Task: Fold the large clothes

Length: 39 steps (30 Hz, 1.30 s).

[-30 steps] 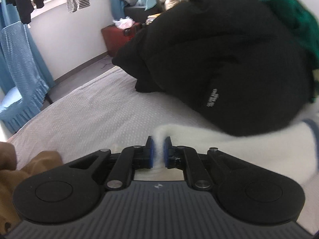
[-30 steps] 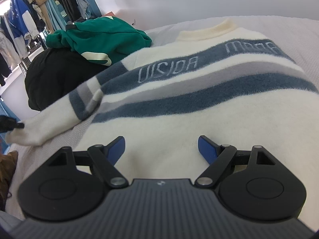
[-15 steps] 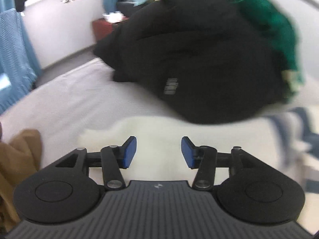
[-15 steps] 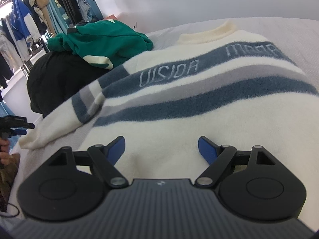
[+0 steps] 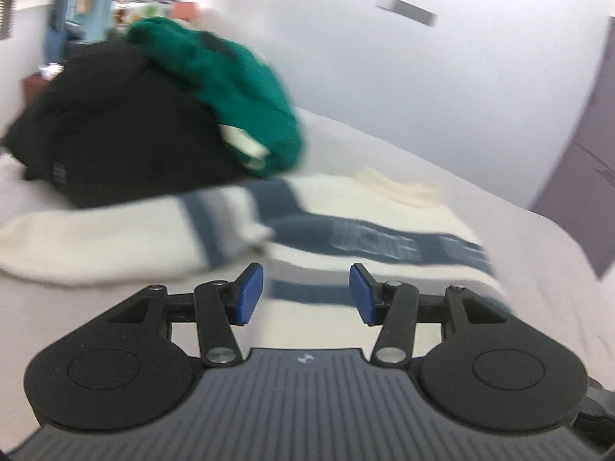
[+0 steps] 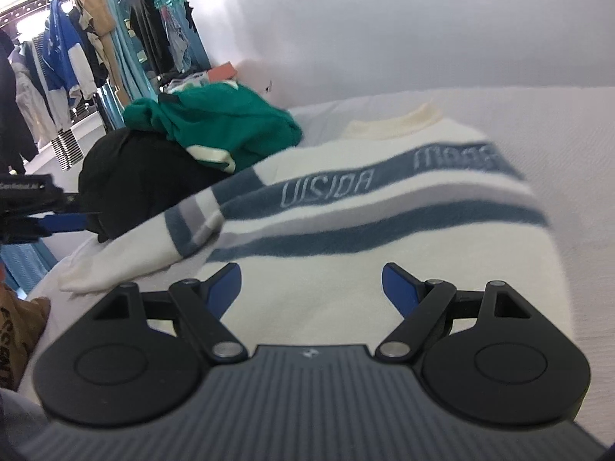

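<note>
Sweater situation right now: we've got the cream fleece sweater with blue and grey stripes [image 6: 384,238] lying flat on the pale grey bedspread [image 6: 576,123], collar toward the wall, and its left sleeve [image 5: 115,238] stretched out sideways just under the pile of clothes

Our left gripper [image 5: 305,294] sits with its blue pads about half apart and nothing between them. The jaws have just been opening, so the sleeve lies loose on the bed. Our right gripper [image 6: 311,284] hovers over the lower body of the sweater with its jaws wide and also holds nothing

What worries us from here: the crumpled black jacket [image 6: 146,176] with the green sweatshirt [image 6: 215,126] heaped on top sits right beside that sleeve, maybe touching its edge, we can't tell. If we drag the sleeve across for a fold it could snag the pile and pull it onto the sweater. Fleece this thick also bunches, so a shallow pinch with either gripper probably slips off halfway. And the left view is blurry, so aiming a grab right now looks like a gamble
</note>
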{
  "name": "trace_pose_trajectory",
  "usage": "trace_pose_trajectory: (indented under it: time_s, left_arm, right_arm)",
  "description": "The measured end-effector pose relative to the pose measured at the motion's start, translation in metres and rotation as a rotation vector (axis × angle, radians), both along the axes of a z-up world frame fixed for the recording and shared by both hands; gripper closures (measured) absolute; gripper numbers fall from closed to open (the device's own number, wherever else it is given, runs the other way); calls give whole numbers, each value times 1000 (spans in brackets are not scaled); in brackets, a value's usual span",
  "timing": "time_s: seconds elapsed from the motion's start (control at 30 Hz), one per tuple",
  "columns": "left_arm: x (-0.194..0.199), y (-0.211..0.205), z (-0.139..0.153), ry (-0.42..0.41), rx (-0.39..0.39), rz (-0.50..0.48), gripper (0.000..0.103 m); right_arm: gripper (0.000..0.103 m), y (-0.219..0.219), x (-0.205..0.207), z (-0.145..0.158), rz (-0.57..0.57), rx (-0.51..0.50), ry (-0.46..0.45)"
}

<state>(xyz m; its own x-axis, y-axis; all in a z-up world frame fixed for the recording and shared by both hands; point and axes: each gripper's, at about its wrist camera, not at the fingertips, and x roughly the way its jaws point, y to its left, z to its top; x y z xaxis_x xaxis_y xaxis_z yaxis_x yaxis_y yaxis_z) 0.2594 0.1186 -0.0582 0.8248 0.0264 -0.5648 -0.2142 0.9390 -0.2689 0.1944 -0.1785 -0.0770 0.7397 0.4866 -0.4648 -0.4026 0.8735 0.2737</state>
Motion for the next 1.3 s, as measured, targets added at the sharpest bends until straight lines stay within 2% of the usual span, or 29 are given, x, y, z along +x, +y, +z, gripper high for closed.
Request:
trace_pose_trajectory:
  time_s: [0.07, 0.17, 0.23, 0.4, 0.5, 0.67, 0.73, 0.83, 0.9, 0.93, 1.03, 1.2, 1.3]
  left_arm:
    - [5, -23, -10, -4, -3, -54, 47]
    - [7, -58, -27, -12, 35, -123, 47]
    - [7, -66, -39, -3, 34, -144, 47]
    - [7, -59, -64, -3, 19, -176, 47]
    - [4, -51, -74, 3, -27, -168, 47]
    - [-1, -42, -84, 14, -61, -158, 46]
    - [0, -41, -88, 19, -55, -163, 45]
    - [3, -39, -92, 20, -53, -166, 44]
    - [5, -35, -95, 24, -76, -163, 43]
    - [6, -33, -96, 26, -90, -162, 42]
    - [11, -28, -99, 28, -110, -149, 42]
    - [17, -24, -103, 29, -124, -139, 42]
    - [19, -20, -106, 37, -138, -127, 42]
  right_arm:
    - [21, -9, -5, 2, -24, -12, -16]
    - [21, -21, -8, 2, -61, -27, -15]
    - [21, -32, -7, 3, -92, -31, -13]
    - [21, -49, 10, 9, -164, -61, -31]
    - [21, -60, 30, 13, -201, -108, -55]
    - [21, -88, 81, 13, -270, -14, 21]
    - [21, -92, 100, 8, -288, -34, 35]
    - [21, -96, 129, -2, -314, -125, 29]
    - [21, -106, 143, -11, -332, -111, 51]
    - [18, -113, 150, -17, -340, -77, 71]
    - [0, -127, 162, -31, -374, -7, 109]
    - [0, -122, 180, -49, -346, -68, 120]
    - [0, -119, 188, -61, -316, -56, 156]
